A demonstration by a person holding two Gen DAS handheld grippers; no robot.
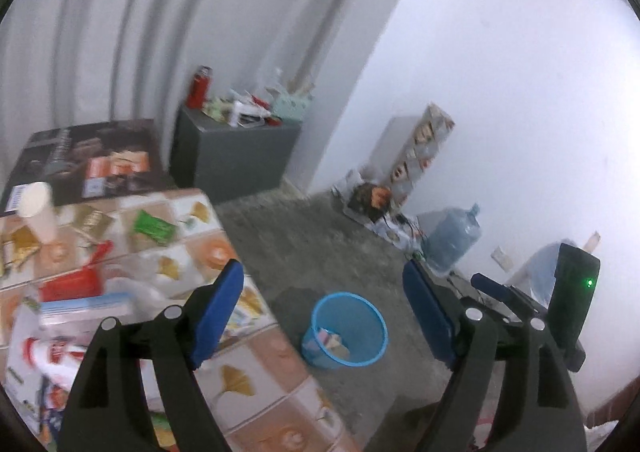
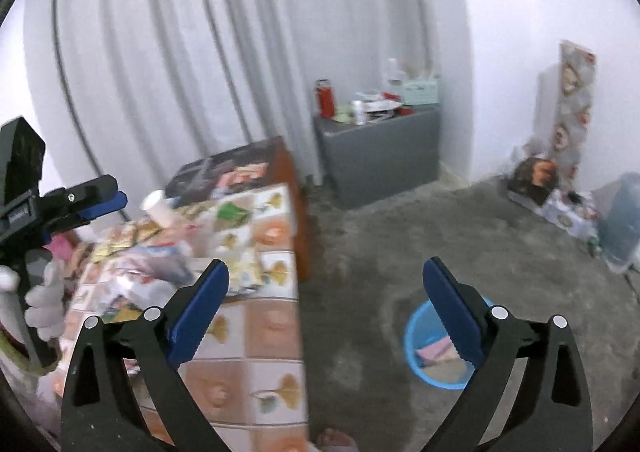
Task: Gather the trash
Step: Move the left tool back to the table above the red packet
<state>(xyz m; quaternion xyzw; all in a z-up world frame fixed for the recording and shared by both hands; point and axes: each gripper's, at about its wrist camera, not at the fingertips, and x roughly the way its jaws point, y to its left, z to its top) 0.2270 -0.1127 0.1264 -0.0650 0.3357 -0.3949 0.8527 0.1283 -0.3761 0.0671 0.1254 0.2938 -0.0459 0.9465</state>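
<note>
1. My left gripper (image 1: 323, 284) has its jaws spread wide with nothing between the blue pads.
2. My right gripper (image 2: 326, 284) is likewise released and empty, jaws far apart.
3. The blue bin (image 1: 345, 329) stands on the grey floor (image 1: 304, 236); in the left wrist view it sits between the two jaws and just below their tips. It is a round, mesh-walled basket, upright, with a few pale and pinkish scraps lying in its bottom.
4. In the right wrist view the same bin is partly hidden behind the right-hand jaw, below its tip.
5. The table (image 1: 240, 336), with its tile-patterned cloth, lies behind and beyond my left-hand jaw in both views. Litter is strewn over it: a green packet (image 1: 154, 227), a white cup (image 1: 38, 208) and a red piece (image 1: 72, 284); blur hides finer detail.
</note>
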